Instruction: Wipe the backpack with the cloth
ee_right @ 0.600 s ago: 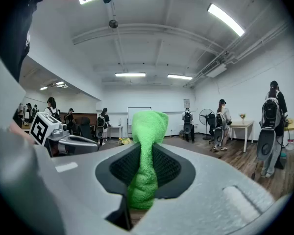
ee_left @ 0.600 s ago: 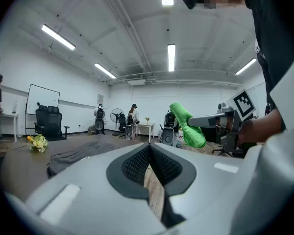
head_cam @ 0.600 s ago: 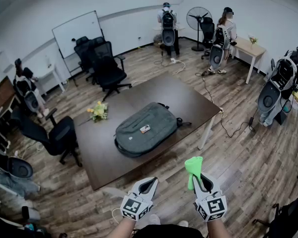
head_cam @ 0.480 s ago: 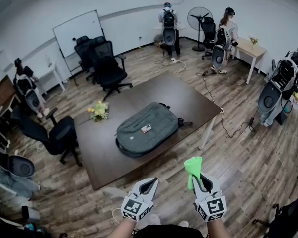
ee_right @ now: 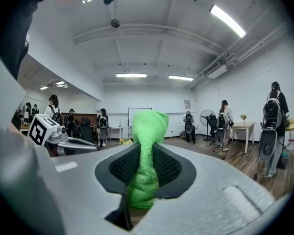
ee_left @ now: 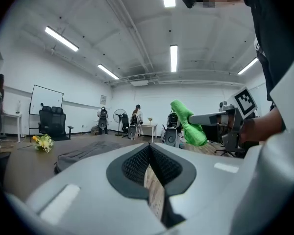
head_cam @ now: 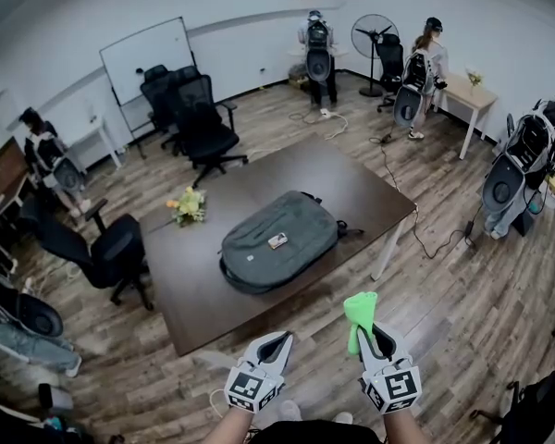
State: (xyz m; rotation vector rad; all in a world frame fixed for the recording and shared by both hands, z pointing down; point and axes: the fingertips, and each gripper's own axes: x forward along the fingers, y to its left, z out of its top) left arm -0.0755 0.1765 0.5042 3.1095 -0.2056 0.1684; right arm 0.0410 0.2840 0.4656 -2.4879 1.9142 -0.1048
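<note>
My right gripper (head_cam: 374, 334) clamps the bright green terry cloth (head_cam: 360, 311), whose top flops free. My left gripper (head_cam: 277, 341) is closed on nothing. The grey fabric backpack (head_cam: 277, 239) lies on the dark brown table (head_cam: 199, 308), well ahead. Unbraced, it may slide under the wipe, or the cloth may slip out.

A: Your cloth (head_cam: 360, 314) is bright green, your backpack (head_cam: 279, 240) a dull grey-green.
B: And your table (head_cam: 194, 294) is dark brown, on a floor (head_cam: 462, 285) of brown wood planks.
A: Your left gripper (head_cam: 277, 340) and right gripper (head_cam: 370, 331) are pale grey, with black ribbed pads (ee_left: 135, 164) and black-and-white square markers (head_cam: 256, 387).
B: Flowers (head_cam: 187, 206) yellow, office chairs (head_cam: 203, 123) black.
</note>
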